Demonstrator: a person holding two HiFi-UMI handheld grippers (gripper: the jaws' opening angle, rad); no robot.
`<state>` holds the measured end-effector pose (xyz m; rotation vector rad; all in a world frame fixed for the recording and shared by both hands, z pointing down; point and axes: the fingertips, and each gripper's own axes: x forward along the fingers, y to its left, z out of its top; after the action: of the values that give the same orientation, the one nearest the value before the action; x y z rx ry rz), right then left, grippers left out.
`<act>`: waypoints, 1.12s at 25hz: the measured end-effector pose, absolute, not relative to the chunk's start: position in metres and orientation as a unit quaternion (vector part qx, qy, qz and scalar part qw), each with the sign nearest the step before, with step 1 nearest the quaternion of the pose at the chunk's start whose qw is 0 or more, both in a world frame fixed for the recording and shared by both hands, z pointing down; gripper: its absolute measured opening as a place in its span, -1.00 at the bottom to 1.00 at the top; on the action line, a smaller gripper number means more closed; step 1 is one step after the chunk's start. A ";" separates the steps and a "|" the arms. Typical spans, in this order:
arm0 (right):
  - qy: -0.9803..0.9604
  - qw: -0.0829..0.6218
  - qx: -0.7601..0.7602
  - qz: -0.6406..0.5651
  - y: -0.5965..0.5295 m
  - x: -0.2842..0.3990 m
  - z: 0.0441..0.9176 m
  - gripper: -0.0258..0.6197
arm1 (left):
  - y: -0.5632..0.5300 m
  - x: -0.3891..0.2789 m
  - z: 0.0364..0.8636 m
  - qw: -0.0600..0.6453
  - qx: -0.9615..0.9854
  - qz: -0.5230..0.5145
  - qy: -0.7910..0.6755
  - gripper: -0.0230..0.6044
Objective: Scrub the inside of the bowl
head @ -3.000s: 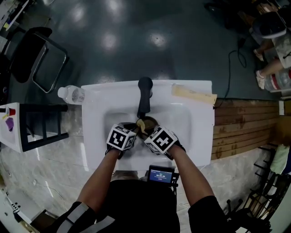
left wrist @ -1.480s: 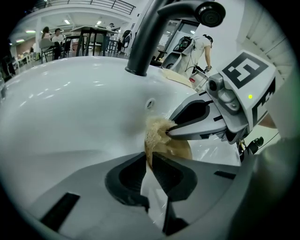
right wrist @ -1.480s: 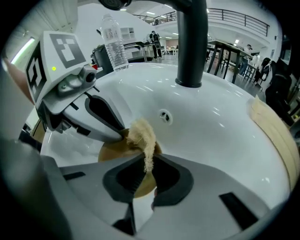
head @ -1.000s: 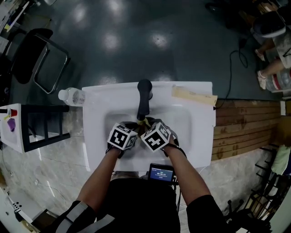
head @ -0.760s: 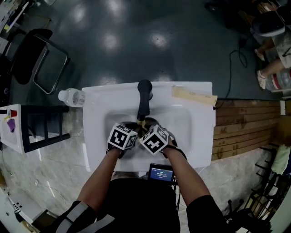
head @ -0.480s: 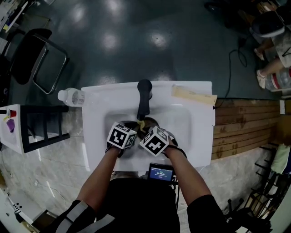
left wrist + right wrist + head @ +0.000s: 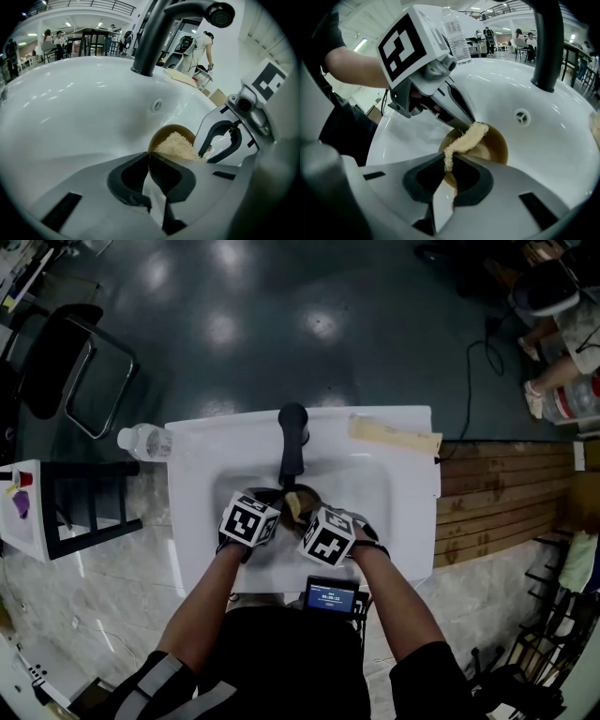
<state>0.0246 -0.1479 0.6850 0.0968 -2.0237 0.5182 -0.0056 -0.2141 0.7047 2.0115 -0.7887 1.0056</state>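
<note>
Both forearms come in from the bottom of the head view and converge over the white sink [image 7: 403, 486], with both tools pitched steeply down into the basin. The left tongs [image 7: 150, 157] have just been closing; the near rim of the brown bowl [image 7: 165, 136] sits between the tips and they are clamped on it. The right tongs [image 7: 449, 164] are closed on one end of a beige fibrous scrubber [image 7: 464, 138]. The strip runs up from the tips and across the bowl's inside, and its far end lies right by the left tongs' tip. The bowl sits in the bottom of the basin just in front of the black faucet [image 7: 292, 435], and the drain-side overflow hole [image 7: 521, 116] is beyond it on the basin wall. In the head view the two marker cubes sit side by side, near each other but apart: the left cube [image 7: 248, 521] is roughly square-on and the right cube [image 7: 328, 535] is rolled to a diamond. From the left gripper view, the right tool comes in from the right, jaws at the bowl's right edge, with the scrubber filling most of the bowl. Elsewhere there is a clear water bottle [image 7: 145, 439] lying at the sink's left corner and a flat beige strip [image 7: 394, 435] on the back right rim.
</note>
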 end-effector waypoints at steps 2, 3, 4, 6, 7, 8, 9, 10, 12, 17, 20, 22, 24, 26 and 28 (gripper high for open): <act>-0.836 0.508 0.042 0.205 -0.148 0.031 0.684 -0.79 | -0.214 -0.005 0.704 0.365 0.786 0.396 -0.304 -0.86; -0.834 0.511 0.044 0.202 -0.150 0.035 0.684 -0.79 | -0.214 -0.005 0.704 0.364 0.786 0.398 -0.303 -0.86; -0.833 0.513 0.048 0.199 -0.151 0.039 0.684 -0.79 | -0.214 -0.005 0.704 0.363 0.786 0.399 -0.302 -0.86; -0.831 0.518 0.057 0.196 -0.156 0.046 0.683 -0.79 | -0.215 -0.004 0.704 0.361 0.786 0.401 -0.301 -0.86; -0.829 0.521 0.062 0.194 -0.158 0.050 0.683 -0.79 | -0.215 -0.004 0.704 0.361 0.786 0.402 -0.300 -0.86; -0.828 0.523 0.068 0.193 -0.161 0.054 0.683 -0.79 | -0.215 -0.004 0.703 0.360 0.786 0.403 -0.300 -0.86; -0.826 0.524 0.074 0.192 -0.163 0.058 0.683 -0.79 | -0.215 -0.004 0.703 0.359 0.787 0.403 -0.299 -0.86; -0.825 0.525 0.081 0.193 -0.166 0.061 0.683 -0.79 | -0.214 -0.004 0.703 0.359 0.787 0.404 -0.298 -0.86; -0.823 0.525 0.095 0.196 -0.171 0.066 0.683 -0.79 | -0.214 -0.004 0.702 0.358 0.787 0.404 -0.297 -0.86; -0.815 0.526 0.133 0.201 -0.187 0.075 0.684 -0.79 | -0.214 -0.001 0.701 0.355 0.788 0.405 -0.298 -0.86; -0.806 0.529 0.158 0.213 -0.195 0.077 0.687 -0.79 | -0.214 0.000 0.700 0.356 0.788 0.404 -0.298 -0.86; -0.803 0.528 0.171 0.216 -0.199 0.075 0.687 -0.79 | -0.214 0.000 0.701 0.358 0.788 0.402 -0.298 -0.86; -0.802 0.527 0.187 0.212 -0.205 0.075 0.688 -0.79 | -0.214 0.000 0.700 0.360 0.788 0.401 -0.298 -0.86; -0.803 0.522 0.200 0.208 -0.211 0.072 0.688 -0.79 | -0.214 0.000 0.700 0.361 0.788 0.400 -0.298 -0.86; -0.805 0.516 0.211 0.204 -0.216 0.068 0.687 -0.79 | -0.214 0.001 0.700 0.361 0.787 0.400 -0.300 -0.86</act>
<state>0.0678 -0.2159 0.6874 0.5078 -1.9335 0.4905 0.0006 -0.2139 0.7001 2.0285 -0.7717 1.0298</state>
